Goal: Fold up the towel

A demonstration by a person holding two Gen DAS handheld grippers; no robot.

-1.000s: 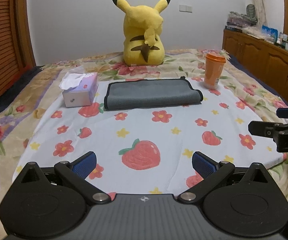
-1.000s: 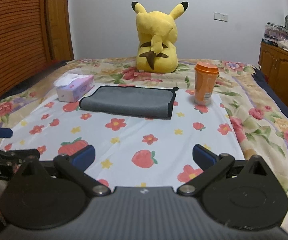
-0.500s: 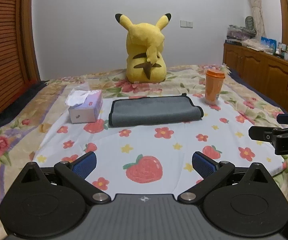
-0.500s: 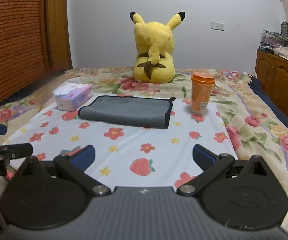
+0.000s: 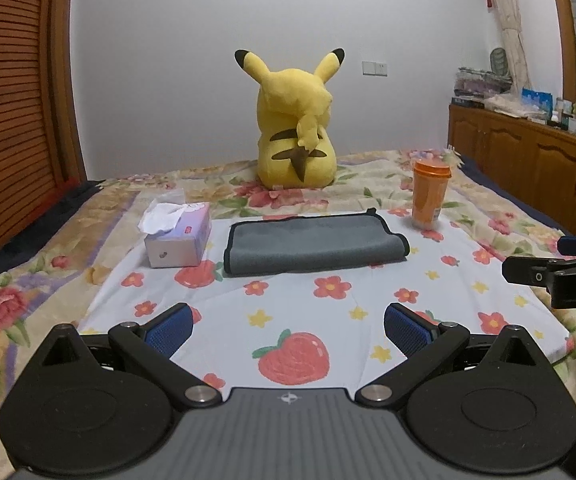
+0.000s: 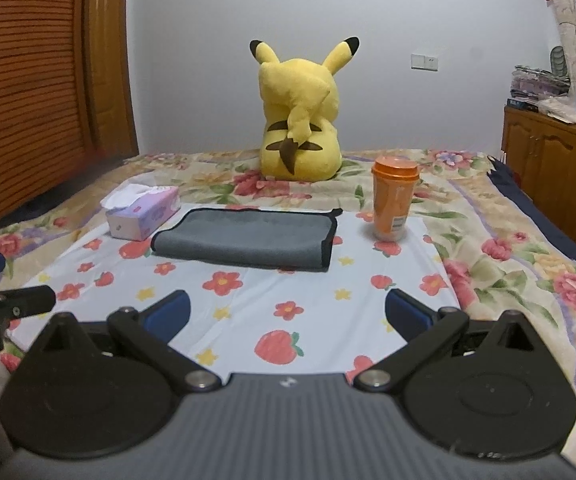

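A grey towel [image 5: 315, 243] with a black hem lies folded in a flat rectangle on the strawberry-print sheet [image 5: 327, 312], far ahead of both grippers; it also shows in the right wrist view [image 6: 248, 240]. My left gripper [image 5: 288, 330] is open and empty, held above the near part of the sheet. My right gripper [image 6: 287, 314] is open and empty too, at about the same distance from the towel. Each gripper shows at the edge of the other's view.
A tissue box [image 5: 178, 234] sits left of the towel. An orange lidded cup [image 5: 429, 194] stands to its right. A yellow plush toy [image 5: 295, 120] sits behind it. Wooden cabinets [image 5: 527, 168] line the right wall; a slatted wooden door [image 5: 8, 100] is left.
Both grippers have tilted upward and drawn back a little from the towel, so more wall shows. The towel and other objects have not moved. Both stay open.
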